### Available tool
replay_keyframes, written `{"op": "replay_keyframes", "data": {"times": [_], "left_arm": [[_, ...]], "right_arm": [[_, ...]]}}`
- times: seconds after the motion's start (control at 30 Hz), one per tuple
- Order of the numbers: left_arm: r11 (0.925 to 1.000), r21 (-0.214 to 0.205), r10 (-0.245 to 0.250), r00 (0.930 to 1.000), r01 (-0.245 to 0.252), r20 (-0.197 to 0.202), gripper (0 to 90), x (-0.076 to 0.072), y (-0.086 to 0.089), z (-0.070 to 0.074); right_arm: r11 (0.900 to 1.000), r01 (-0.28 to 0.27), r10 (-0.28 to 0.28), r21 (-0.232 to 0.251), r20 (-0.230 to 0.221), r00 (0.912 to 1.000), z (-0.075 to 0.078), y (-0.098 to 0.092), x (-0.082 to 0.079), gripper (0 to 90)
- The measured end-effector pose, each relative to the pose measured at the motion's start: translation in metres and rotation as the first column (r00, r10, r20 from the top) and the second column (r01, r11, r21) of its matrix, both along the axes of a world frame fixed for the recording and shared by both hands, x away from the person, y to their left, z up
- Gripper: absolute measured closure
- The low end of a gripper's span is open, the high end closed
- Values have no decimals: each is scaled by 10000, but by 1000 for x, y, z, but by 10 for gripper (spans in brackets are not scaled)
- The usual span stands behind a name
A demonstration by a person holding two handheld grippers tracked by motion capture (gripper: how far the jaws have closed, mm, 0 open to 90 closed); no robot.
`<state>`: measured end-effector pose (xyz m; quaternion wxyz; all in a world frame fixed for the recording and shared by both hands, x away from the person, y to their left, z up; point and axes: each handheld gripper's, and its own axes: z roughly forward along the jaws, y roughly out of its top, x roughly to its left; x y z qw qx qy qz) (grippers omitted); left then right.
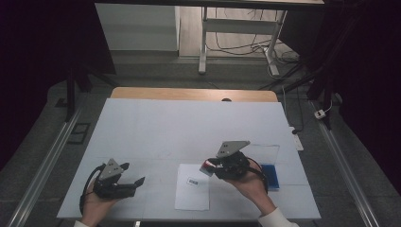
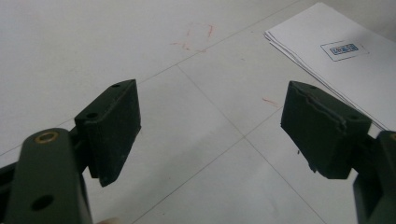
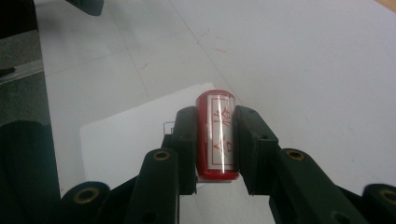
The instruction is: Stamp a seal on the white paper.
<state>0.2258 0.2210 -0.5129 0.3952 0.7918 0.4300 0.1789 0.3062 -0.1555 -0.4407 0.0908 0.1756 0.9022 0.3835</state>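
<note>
My right gripper (image 3: 215,140) is clamped on a red stamp (image 3: 215,135), held above the sheet of paper (image 1: 192,187) with its printed box; my left gripper (image 2: 210,126) hovers wide open and empty over the white table (image 1: 189,123). The stamp looks small, light, rigid and glossy, so I judge a squeeze across its flat sides best against slipping.

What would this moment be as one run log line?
left gripper: open, empty | right gripper: shut on red stamp | over paper sheet
</note>
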Motion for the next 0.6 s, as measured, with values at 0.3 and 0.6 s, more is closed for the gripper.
{"op": "replay_keyframes", "data": {"times": [0.3,0.6], "left_arm": [[10000,-17,-1,10000,1,5,199,0,0,0],[10000,-6,-9,10000,9,-19,199,0,0,0]], "right_arm": [[9995,289,-291,144,98,9995,5,-16,0,702],[9974,708,-712,158,258,9971,8,-45,3,702]]}}
